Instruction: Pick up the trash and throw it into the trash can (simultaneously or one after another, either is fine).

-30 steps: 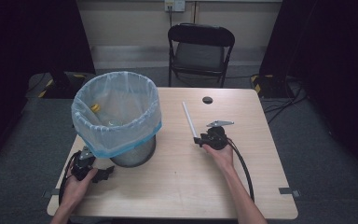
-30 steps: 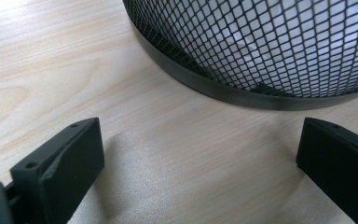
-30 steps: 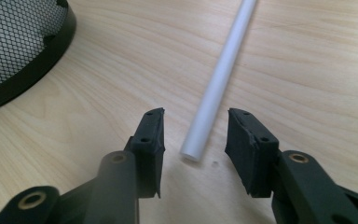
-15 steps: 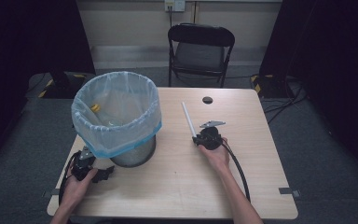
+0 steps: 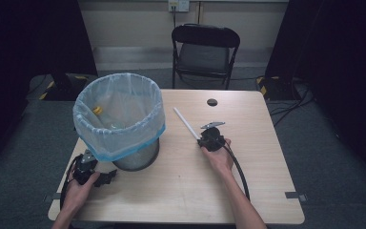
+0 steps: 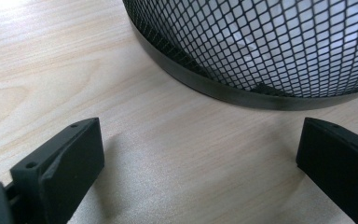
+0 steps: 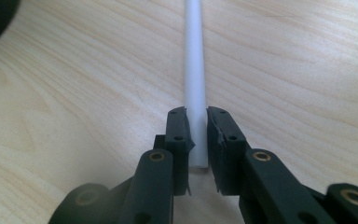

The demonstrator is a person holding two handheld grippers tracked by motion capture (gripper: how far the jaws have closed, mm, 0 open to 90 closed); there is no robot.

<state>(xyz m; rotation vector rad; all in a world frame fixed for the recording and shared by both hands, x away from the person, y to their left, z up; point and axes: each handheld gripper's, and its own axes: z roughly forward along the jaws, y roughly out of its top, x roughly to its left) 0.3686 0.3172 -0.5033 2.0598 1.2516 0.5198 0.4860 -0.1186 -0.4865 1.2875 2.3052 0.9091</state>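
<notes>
1. The wooden table (image 5: pixel 181 191) carries everything; a small round hole (image 5: pixel 212 102) sits near its far edge.
2. A black mesh waste bin (image 5: pixel 136 160) lined with a pale blue bag (image 5: pixel 119 119) stands at the table's left side, between the far and near edges. Something small and yellow (image 5: pixel 97 110) lies inside it. In the left gripper view the bin's mesh wall (image 6: pixel 270 42) and dark base ring rise just beyond the jaws.
3. A black folding chair (image 5: pixel 206 50) stands beyond the table's far edge.
4. The left gripper (image 5: pixel 106 178) rests near the table's near-left corner, just beside the bin's base, held by the person's left hand (image 5: pixel 78 188). Its jaws stand wide apart with only bare tabletop between them.
5. The right gripper (image 5: pixel 203 142) sits near the middle of the table, held by the right hand (image 5: pixel 219 160), a cable (image 5: pixel 238 171) trailing back towards the near edge. Its jaws have just been closing and now pinch the near end of the white rod.
6. The white rod (image 7: pixel 196 65) lies flat on the table, running from the right gripper's jaws diagonally towards the far edge, right of the bin and apart from it.
</notes>
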